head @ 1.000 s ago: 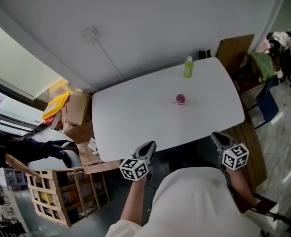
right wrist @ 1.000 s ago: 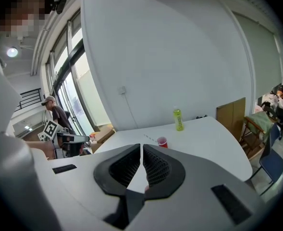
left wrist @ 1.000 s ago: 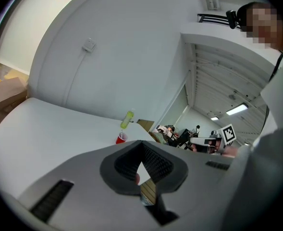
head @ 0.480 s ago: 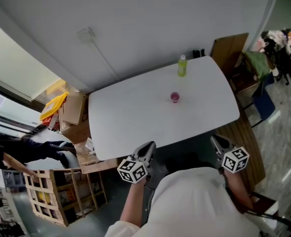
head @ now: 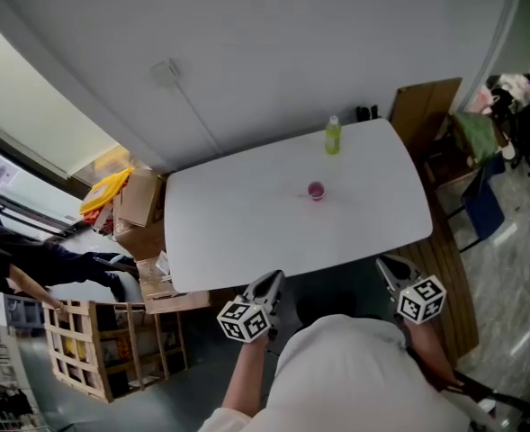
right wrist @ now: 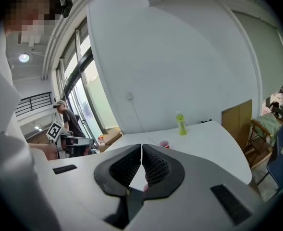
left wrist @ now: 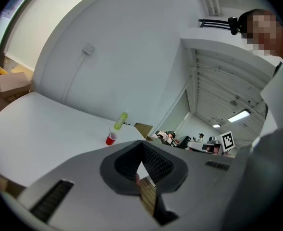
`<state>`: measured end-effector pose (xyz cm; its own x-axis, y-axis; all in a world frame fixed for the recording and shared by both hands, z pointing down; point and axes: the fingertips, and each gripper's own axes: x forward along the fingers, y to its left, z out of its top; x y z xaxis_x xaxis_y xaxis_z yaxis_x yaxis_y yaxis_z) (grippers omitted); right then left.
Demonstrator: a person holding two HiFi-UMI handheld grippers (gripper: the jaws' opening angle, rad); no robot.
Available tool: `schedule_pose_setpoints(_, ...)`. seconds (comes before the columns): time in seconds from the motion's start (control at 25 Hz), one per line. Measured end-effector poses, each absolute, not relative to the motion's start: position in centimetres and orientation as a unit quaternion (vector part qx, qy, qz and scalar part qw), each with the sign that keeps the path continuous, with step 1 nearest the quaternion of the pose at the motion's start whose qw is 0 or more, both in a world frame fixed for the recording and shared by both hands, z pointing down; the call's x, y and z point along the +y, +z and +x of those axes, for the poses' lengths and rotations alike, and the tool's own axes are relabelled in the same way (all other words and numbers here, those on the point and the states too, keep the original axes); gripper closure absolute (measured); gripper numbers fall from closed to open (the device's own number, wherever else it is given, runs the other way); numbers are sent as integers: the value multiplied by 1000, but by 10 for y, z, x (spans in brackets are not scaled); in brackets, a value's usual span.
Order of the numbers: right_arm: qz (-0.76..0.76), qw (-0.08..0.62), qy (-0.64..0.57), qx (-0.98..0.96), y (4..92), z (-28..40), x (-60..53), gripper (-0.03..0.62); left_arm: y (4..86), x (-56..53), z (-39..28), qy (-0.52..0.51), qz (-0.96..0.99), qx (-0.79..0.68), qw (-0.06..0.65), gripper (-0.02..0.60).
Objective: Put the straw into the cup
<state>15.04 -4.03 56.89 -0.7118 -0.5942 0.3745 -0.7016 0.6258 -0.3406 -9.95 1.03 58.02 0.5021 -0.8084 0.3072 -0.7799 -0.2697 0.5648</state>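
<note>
The left gripper point(head: 266, 286) and right gripper point(head: 390, 268) have their jaws pressed together and empty, near the white table point(head: 229, 228). Far off stands the red cup point(head: 316, 190). The thin straw point(right wrist: 152, 141) lies just left of it, and a green bottle point(head: 333, 136) stands farther back.

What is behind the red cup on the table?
A green bottle stands upright behind the red cup, apart from it, near the far edge of the table. In the head view the cup covers nothing there.
</note>
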Motion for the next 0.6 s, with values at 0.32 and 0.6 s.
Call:
schedule_pose_setpoints(0.32, 351, 106, 245, -897, 568, 160, -49, 556, 575, 10, -88, -24, 792, -508, 338, 580)
schedule_pose_setpoints(0.6, 343, 104, 240, -902, 564, 161, -57, 556, 573, 7, -87, -27, 789, -515, 335, 580)
